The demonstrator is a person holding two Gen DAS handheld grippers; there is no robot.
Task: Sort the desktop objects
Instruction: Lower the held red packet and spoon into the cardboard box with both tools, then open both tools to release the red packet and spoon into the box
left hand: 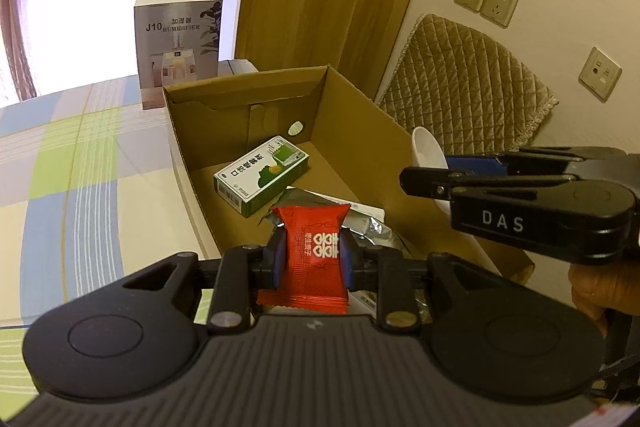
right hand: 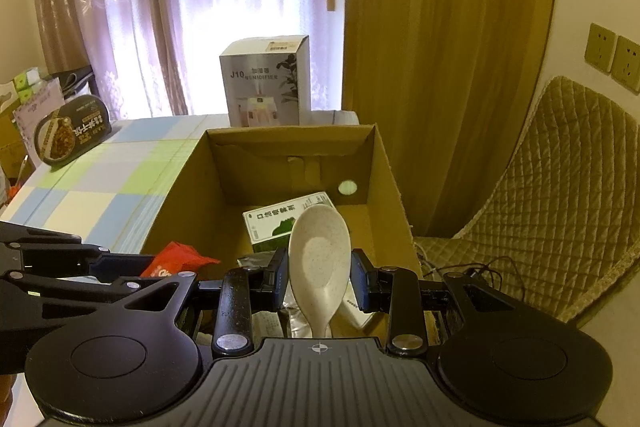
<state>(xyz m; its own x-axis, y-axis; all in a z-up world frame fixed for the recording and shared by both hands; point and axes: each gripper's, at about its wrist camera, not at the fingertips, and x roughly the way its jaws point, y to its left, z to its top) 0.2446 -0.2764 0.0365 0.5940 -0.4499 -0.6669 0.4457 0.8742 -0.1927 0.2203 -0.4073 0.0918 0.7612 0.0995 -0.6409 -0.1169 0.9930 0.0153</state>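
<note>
Left wrist view: tabletop [left hand: 60,163] under a checked cloth; humidifier box [left hand: 178,43] upright beyond the carton
Cardboard carton [left hand: 360,131]: open-topped on the tabletop; both claws hover at its near edge
Green box [left hand: 262,179]: flat on the carton floor, near the back wall
Foil pouch [left hand: 372,227]: crumpled in the carton, just behind the red packet
Left claw [left hand: 313,257]: clenched on a red candy packet [left hand: 314,251]; packet upright between the blue pads
Right claw [right hand: 320,277]: grasping a white spoon [right hand: 320,259], bowl forward over the carton; right pad seems slightly off the bowl
</note>
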